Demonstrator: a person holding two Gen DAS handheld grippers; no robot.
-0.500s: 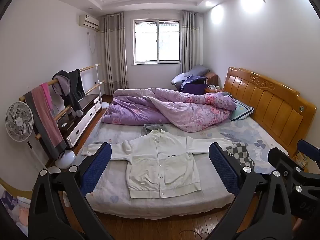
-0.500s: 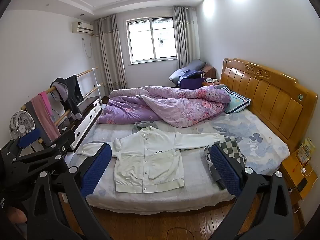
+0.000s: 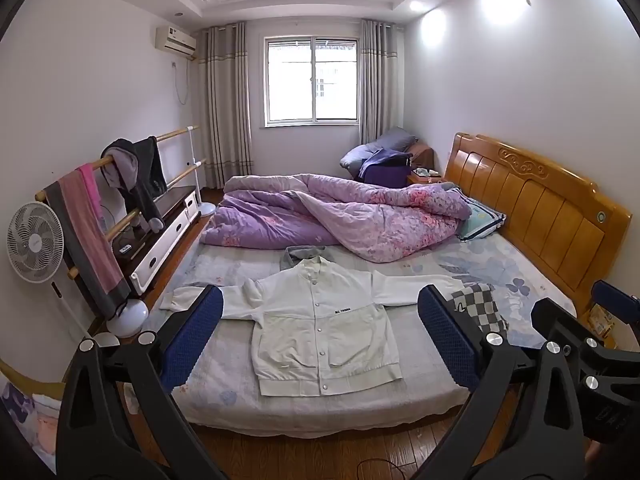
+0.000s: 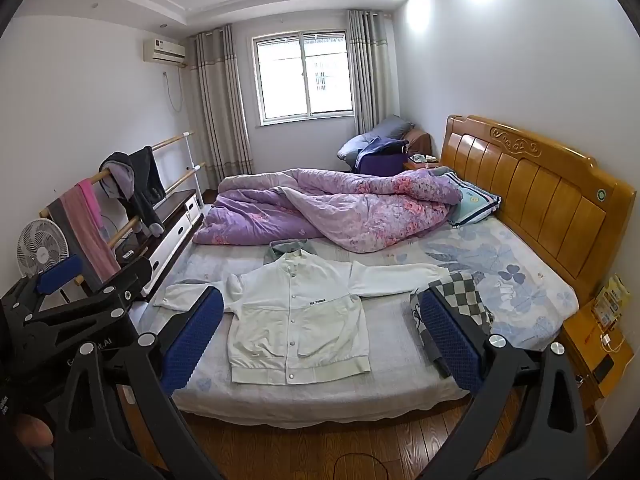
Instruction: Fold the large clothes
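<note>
Across most of the floor stands the bed [image 3: 520, 280], its wooden headboard [image 3: 540, 204] against the right wall and a purple quilt [image 3: 340, 220] heaped over the far half. On the near half the white jacket [image 3: 324, 328] lies flat and face up, buttoned, both sleeves stretched straight out to the sides, its hem close to the near edge of the mattress. A gray garment [image 3: 306, 254] peeks out from just behind its collar, and a checkered cloth [image 3: 478, 306] is bunched right at the end of the sleeve nearer the headboard. Along the left wall a rail [image 3: 120, 184] carries hanging clothes, with a fan [image 3: 35, 242] beside it.

Both tools are held up in the air on this side of the bed, well apart from the jacket. The left gripper [image 3: 320, 340] has its blue pads spread wide with nothing between them; the right gripper [image 4: 322, 340] is likewise wide apart and empty. No fold has been started, I would say.

The risk I see is at that crowded sleeve end: a pinch there could catch the checkered cloth along with the cuff and drag it into the fold. The bedsheet is soft and loose too, so a deep bite may lift it with the jacket. And with the hem so near the edge, a careless tug could slide the jacket off onto the floor.
</note>
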